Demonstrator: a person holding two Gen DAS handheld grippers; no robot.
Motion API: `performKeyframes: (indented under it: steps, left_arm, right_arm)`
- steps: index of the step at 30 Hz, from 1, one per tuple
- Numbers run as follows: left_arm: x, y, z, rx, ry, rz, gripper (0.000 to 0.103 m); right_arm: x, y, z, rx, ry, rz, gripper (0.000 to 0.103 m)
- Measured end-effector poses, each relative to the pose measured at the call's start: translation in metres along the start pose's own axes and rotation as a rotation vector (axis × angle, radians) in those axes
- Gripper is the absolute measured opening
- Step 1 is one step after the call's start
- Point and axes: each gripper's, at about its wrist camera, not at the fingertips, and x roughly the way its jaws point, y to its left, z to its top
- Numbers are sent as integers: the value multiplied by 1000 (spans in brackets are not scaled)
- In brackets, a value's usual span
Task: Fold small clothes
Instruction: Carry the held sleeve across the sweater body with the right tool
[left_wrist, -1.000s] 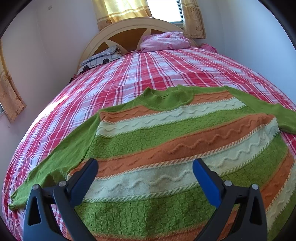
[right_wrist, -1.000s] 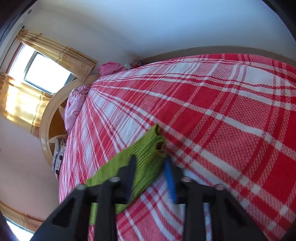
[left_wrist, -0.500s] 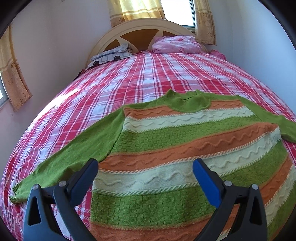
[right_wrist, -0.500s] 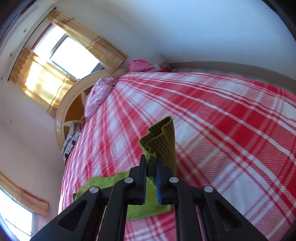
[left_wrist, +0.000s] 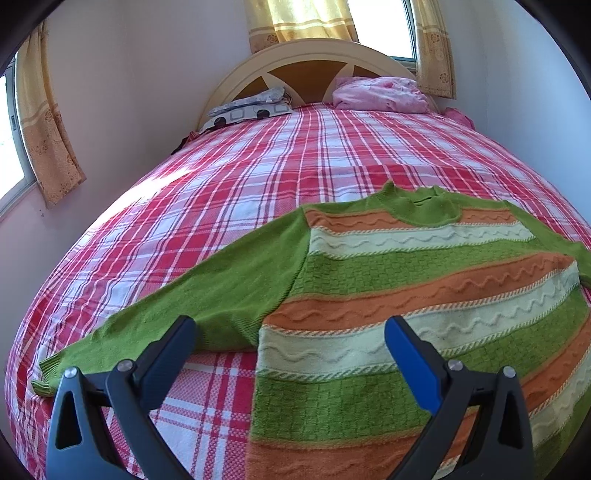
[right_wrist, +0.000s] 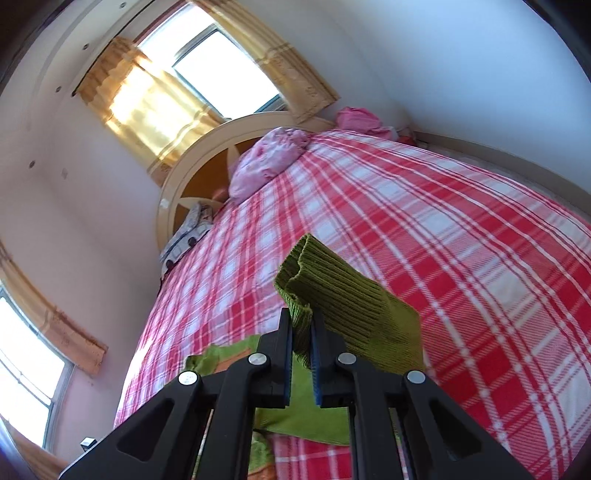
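Observation:
A small knit sweater (left_wrist: 424, 280) with green, orange and cream stripes lies flat, front up, on the red plaid bed (left_wrist: 258, 184). Its left green sleeve (left_wrist: 207, 299) stretches toward the bed's left edge. My left gripper (left_wrist: 290, 341) is open and empty, hovering above the sweater's left armpit and lower body. My right gripper (right_wrist: 301, 328) is shut on the ribbed cuff of the right green sleeve (right_wrist: 343, 299) and holds it lifted above the bed; the sleeve trails down beneath the gripper to the sweater body (right_wrist: 225, 354).
A pink pillow (left_wrist: 380, 94) and a grey patterned cushion (left_wrist: 251, 107) lie by the curved headboard (left_wrist: 306, 59). Walls stand close on both sides of the bed. Curtained windows (right_wrist: 207, 70) are behind the headboard and at the left.
My right gripper closed on the sleeve cuff and lifted it off the bed. My left gripper drifted left, so the left sleeve now shows more fully.

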Motion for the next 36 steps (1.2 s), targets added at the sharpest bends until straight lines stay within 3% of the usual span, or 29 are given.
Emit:
performKeyframes:
  steps: [21, 36]
  left_arm:
    - [-2, 94, -17, -111, 1, 110, 103]
    - [-6, 187, -53, -221, 36, 260, 103]
  right_arm:
    - [55, 203, -2, -305, 60, 219, 8]
    - [121, 320, -76, -462, 185, 372, 7]
